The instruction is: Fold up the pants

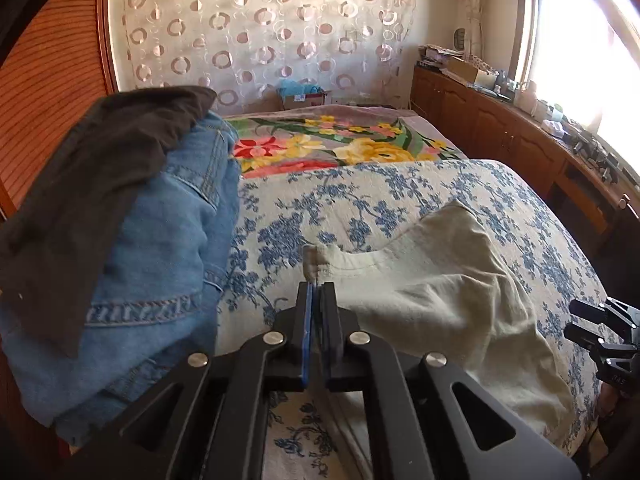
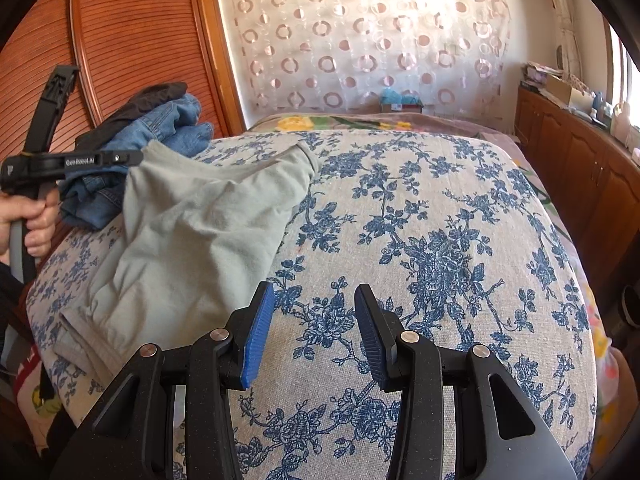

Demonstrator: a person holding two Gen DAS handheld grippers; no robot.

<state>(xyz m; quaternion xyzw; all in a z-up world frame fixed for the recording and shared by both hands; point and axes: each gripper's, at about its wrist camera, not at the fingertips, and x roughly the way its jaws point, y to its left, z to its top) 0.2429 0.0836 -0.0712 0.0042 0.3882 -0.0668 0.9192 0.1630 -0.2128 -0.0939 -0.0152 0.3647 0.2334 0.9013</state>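
Pale beige pants [image 1: 448,292] lie bunched on the blue-flowered bed cover [image 1: 360,200]. My left gripper [image 1: 317,286] is shut on a corner of their waistband and holds it lifted above the bed. In the right wrist view the pants [image 2: 192,248] hang from the left gripper [image 2: 136,158] at the left and trail down to the bed. My right gripper [image 2: 314,300] is open and empty, over the bare cover to the right of the pants. It also shows at the right edge of the left wrist view [image 1: 596,328].
A pile of blue jeans [image 1: 160,256] with a dark garment [image 1: 100,184] on top sits at the bed's left side, by a wooden slatted door [image 2: 132,40]. A bright flowered blanket [image 1: 332,144] lies further back. Wooden cabinets [image 1: 500,136] run along the right under the window.
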